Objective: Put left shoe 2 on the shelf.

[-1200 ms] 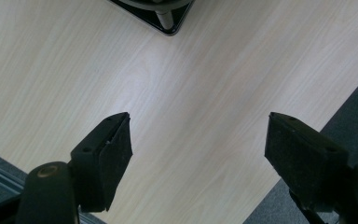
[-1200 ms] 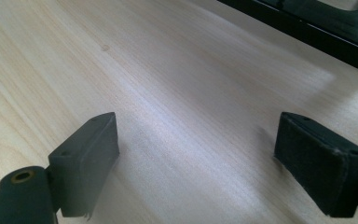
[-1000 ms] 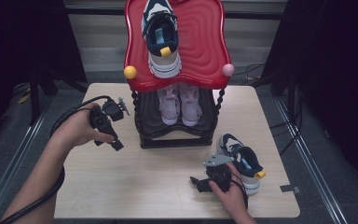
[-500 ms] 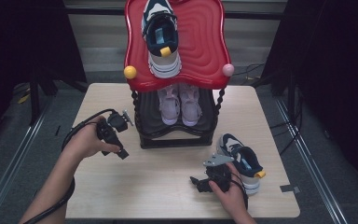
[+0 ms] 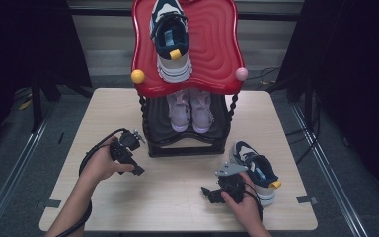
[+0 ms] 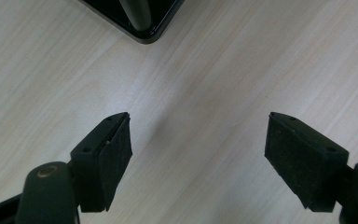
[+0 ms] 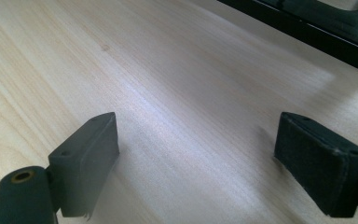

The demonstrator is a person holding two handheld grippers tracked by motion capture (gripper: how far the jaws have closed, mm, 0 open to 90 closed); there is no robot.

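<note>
Left claw (image 5: 137, 170) jaws wide, nothing between them, over bare worktop (image 5: 177, 197) just beside the front-left corner of the black rack (image 5: 187, 145); its own view shows that rack corner (image 6: 144, 28) and a post foot at the top. Right claw (image 5: 208, 192) also wide and empty, low over the worktop near the front edge, rack base (image 7: 317, 28) at the top of its view. Navy-and-white sneaker (image 5: 256, 170) sits on the worktop just beside the right hand (image 5: 242, 205). Matching sneaker (image 5: 170, 39) lies on the rack's red top tray (image 5: 217, 44); pale pair (image 5: 191, 109) on the lower shelf.
</note>
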